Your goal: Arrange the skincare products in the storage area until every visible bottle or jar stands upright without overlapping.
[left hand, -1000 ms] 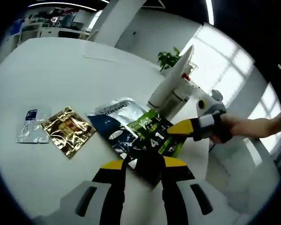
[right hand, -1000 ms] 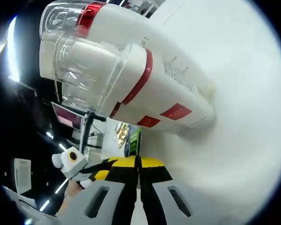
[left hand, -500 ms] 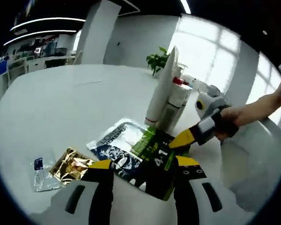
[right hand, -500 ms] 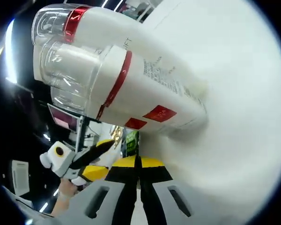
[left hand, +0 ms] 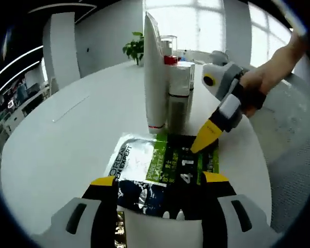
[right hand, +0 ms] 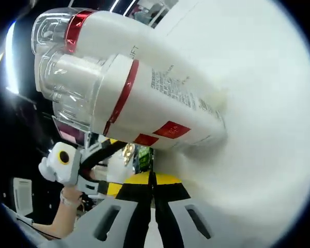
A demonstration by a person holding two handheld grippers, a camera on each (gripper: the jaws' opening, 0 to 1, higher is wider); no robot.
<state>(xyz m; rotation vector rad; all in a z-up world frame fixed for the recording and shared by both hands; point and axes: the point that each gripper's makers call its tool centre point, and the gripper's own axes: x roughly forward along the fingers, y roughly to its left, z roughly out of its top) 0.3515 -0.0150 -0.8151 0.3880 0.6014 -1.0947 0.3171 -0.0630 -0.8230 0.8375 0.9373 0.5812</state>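
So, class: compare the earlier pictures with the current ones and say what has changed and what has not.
The left tool has closed in low over the green-and-black sachet and the silver-and-navy sachet. The right tool stays shut, tip at the green sachet. The white red-banded bottles stand unmoved.

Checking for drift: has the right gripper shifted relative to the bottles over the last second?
No clear shift. In the left gripper view the right gripper stays beside the bottles, tip over the green sachet; the camera moved.

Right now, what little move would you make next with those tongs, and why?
Probably pull the right tongs back, clear of the bottles. The white tube and the bottles stand upright, close together on the table, and the shut tongs point at the sachets lying flat before them.
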